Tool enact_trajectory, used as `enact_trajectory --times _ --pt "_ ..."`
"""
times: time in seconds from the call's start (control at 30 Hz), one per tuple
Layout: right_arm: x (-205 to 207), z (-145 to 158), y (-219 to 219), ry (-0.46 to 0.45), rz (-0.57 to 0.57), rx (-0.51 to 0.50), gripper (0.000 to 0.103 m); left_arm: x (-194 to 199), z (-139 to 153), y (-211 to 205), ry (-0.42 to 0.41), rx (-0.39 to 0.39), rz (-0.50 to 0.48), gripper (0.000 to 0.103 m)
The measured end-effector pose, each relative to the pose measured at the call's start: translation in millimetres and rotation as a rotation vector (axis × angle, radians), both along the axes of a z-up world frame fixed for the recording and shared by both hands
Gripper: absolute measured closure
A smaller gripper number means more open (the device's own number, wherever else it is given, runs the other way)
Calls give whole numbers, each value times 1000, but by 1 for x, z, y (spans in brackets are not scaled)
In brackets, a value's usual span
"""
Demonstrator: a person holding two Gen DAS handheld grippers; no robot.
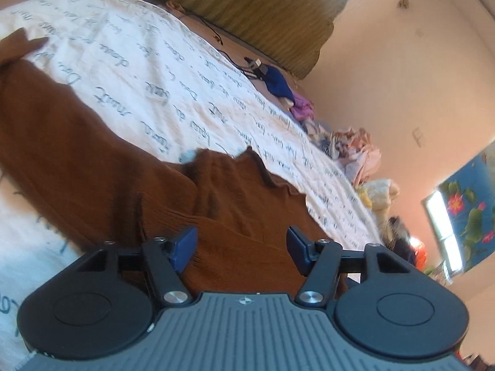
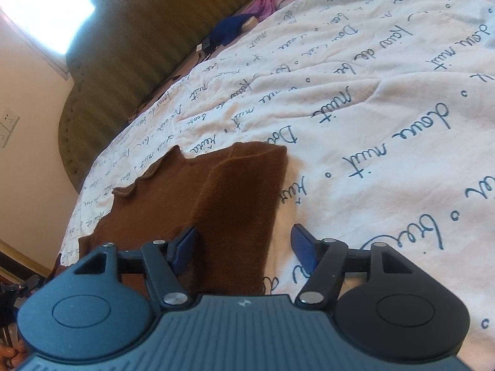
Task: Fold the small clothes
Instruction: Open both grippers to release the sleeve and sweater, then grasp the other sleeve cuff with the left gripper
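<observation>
Both grippers, left gripper (image 1: 241, 252) and right gripper (image 2: 244, 249), stand open, gripping nothing, over the brown ribbed knit garment (image 1: 92, 148) lying partly folded on the white script-printed bedspread (image 2: 386, 123). Recommended: smooth the folded panel, align edges, then grasp the next hem squarely.

Both wrist views look steeply down, close over the bed, sharing the brown garment (image 1: 92, 142) and headboard (image 2: 130, 71).

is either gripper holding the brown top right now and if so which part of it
Neither. The left gripper and right gripper both stand open over the brown top, fingers clear of the fabric.
</observation>
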State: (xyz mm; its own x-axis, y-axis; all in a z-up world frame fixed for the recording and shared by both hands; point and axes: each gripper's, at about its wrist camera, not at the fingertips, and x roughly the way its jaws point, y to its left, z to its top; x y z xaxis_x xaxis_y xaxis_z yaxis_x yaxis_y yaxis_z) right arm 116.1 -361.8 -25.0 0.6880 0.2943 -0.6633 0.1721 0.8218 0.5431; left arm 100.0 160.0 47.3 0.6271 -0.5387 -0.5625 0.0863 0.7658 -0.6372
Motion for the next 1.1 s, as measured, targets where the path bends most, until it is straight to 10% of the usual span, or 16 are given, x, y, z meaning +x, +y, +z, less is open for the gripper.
enact_trajectory --times 0.07,0.2,0.4,0.53,0.6,0.7,0.8,0.87,1.1 --pt "4 -4 7 17 6 -35 98 9 -9 -12 48 128 29 47" --pt "-1 12 10 -14 -4 -80 99 13 -27 -30 28 340 -10 62" --pt "-16 60 2 -83 47 -190 100 14 -25 -33 24 375 -27 61" --pt "0 19 -25 87 1 -284 99 13 -25 -37 16 398 -39 59" --pt "-2 6 -31 76 -1 -299 93 13 -22 -41 10 412 -64 53" --pt "-11 27 -32 67 -43 -300 57 10 -6 -45 -1 424 -53 37" --pt "-36 60 -12 -89 30 -306 56 -4 13 -61 -106 395 -39 12" --pt "-45 66 7 -147 113 -274 57 -8 11 -77 -123 366 -70 12" --pt "-40 5 66 -87 272 -537 60 -18 -44 -112 -177 635 -181 11"
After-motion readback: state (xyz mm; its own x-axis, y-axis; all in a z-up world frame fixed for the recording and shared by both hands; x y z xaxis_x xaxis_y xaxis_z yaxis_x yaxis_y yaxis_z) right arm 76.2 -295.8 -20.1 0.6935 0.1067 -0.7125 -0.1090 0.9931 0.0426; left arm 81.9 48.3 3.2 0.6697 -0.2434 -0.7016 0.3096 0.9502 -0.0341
